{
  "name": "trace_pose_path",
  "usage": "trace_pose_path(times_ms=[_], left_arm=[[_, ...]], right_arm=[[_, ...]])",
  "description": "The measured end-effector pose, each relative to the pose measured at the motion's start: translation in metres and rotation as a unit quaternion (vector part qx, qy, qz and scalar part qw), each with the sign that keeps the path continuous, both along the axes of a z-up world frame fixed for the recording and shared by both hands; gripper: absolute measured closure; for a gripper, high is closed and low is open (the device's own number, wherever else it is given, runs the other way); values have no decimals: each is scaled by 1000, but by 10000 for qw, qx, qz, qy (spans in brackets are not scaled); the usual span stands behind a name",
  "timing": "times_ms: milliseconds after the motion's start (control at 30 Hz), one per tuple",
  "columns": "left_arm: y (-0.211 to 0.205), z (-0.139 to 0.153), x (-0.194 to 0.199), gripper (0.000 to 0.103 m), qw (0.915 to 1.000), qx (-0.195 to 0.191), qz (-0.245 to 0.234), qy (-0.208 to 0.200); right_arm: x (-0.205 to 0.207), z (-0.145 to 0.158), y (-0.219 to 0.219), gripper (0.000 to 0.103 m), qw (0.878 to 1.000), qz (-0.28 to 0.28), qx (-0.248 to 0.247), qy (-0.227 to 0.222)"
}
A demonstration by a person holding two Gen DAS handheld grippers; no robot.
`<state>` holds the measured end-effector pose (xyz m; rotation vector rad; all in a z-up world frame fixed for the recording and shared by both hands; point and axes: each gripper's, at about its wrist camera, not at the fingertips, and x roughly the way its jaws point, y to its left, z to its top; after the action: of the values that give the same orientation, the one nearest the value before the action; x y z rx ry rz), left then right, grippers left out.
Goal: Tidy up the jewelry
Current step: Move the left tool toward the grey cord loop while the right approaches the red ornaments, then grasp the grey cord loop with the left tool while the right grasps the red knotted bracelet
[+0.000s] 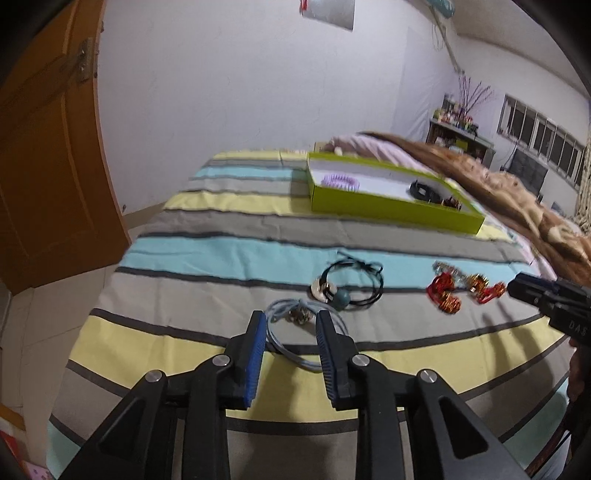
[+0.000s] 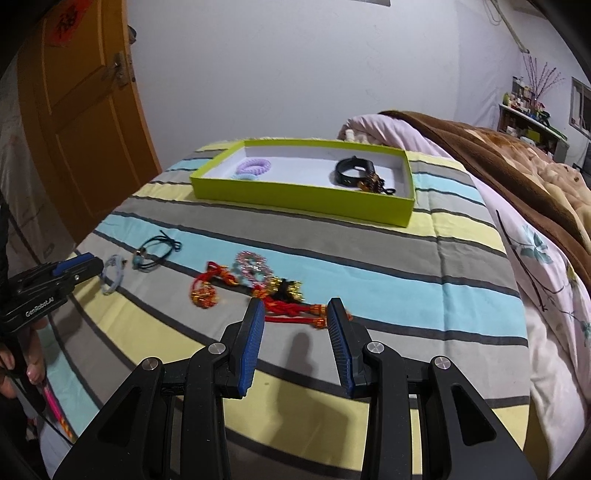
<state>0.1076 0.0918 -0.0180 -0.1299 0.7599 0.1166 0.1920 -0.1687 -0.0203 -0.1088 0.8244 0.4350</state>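
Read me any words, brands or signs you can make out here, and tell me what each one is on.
"GenRobot.AI": printed in white on the body of the left gripper, seen from the right wrist view.
"DAS", cut off by the frame edge: on the body of the right gripper, seen from the left wrist view.
Dark character on the red paper stuck to the door: too blurred to read.

Partly hidden behind the spread left gripper fingers: pale blue cord bracelet, charm indistinct. Smeared by motion blur: red-and-gold knotted pieces. Cut off at the frame edge: right gripper. Too small to identify: trinkets beside the black band in the green box.
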Motion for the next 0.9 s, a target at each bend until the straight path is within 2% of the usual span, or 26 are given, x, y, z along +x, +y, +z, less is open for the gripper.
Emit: trace_pose_path(times_ms=[133, 267, 433, 533, 833, 867, 900], left_arm=[[-1, -10, 8, 76, 9995, 3, 38, 302], [-3, -11, 12, 76, 9992, 56, 52, 394], [-10, -11, 14, 76, 9985, 286, 46, 459], [-10, -11, 14, 76, 9986, 257, 45, 452], [-11, -11, 14, 76, 9986, 284, 43, 454], [-11, -11, 14, 76, 9985, 292, 40, 451], [-10, -11, 13, 76, 9986, 293, 39, 448]], right_arm=[[11, -7, -3, 67, 9999, 20, -51, 134], [21, -12, -6, 67, 9994, 50, 32, 347], [30, -14, -8, 64, 9988, 183, -87, 447], [34, -14, -10, 64, 9988, 275, -242, 336], [28, -20, -6, 64, 9955, 733, -220, 558], [25, -19, -6, 65, 9954, 740, -230, 557], [25, -19, -6, 73, 9955, 724, -254, 550]])
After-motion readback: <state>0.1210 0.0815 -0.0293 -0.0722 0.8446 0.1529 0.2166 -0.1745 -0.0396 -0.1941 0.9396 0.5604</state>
